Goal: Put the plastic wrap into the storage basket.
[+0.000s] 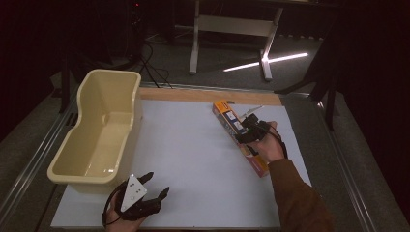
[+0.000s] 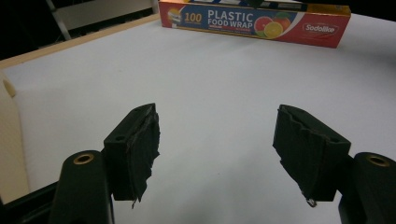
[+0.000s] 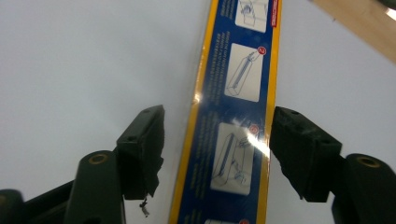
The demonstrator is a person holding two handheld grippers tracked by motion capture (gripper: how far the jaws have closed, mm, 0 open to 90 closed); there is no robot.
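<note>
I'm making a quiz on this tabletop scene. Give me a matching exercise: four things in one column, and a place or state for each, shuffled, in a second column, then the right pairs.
Things:
1. plastic food wrap box
2. cream tub
3. left gripper
4. right gripper

Places or states:
A. stands at the left edge of the white sheet
B. jaws open over bare white sheet, near the front edge
C. lies flat on the right part of the sheet
D. jaws open on either side of the box, not pressing it

Pairs: 1-C, 2-A, 3-B, 4-D
</note>
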